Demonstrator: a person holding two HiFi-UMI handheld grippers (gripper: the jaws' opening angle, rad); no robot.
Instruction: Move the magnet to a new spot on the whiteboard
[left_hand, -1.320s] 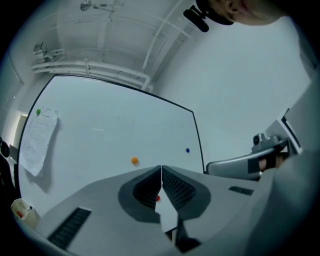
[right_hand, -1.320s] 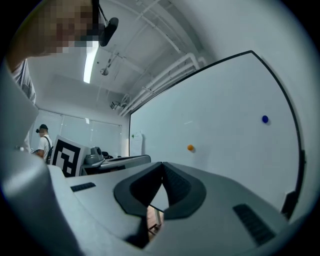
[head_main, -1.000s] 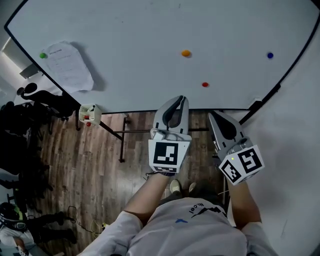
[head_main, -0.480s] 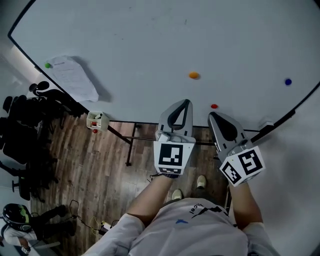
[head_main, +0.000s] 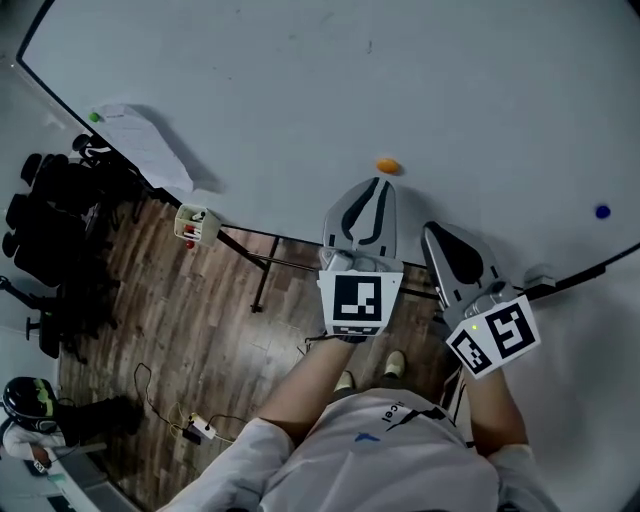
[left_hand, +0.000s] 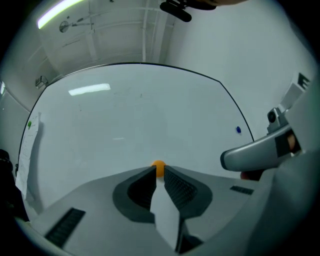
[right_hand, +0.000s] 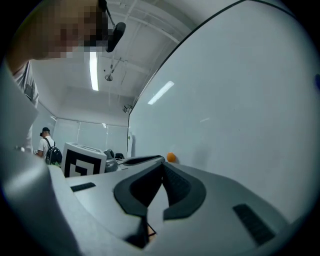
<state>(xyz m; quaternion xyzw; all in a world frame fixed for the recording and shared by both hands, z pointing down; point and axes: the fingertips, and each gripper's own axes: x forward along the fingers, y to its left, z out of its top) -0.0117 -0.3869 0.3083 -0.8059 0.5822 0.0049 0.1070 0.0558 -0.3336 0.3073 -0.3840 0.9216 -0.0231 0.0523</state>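
Left claw (left_hand: 159, 172) opening: two smooth grey jaws lined with dark ribbed pads, a thin wedge of gap at the tips, nothing pinched. Just past those tips, and seen through the gap in the left gripper view, the orange magnet (left_hand: 158, 165): a small, round, glossy button stuck flat on the whiteboard (head_main: 300, 90), low down near the bottom edge. From the head view, not quite touching the claw.

Right claw (right_hand: 162, 164) beside it, lower and to the right, tips pressed together, empty, same grey shell and ribbed pads. On the back of each, a white cube (head_main: 358, 300) with black square markers.

Board itself broad, matt white, black-rimmed, with soft reflections of ceiling lights. Well off to the right, a tiny blue magnet (head_main: 601, 211). At the far left edge, a green magnet (head_main: 95, 117) pinning a crumpled sheet of paper (head_main: 150, 150). Under the bottom rim, a small white tray (head_main: 197, 223) with red bits inside. Below, dark streaked wooden floor (head_main: 170, 320) and thin black stand legs (head_main: 262, 275).
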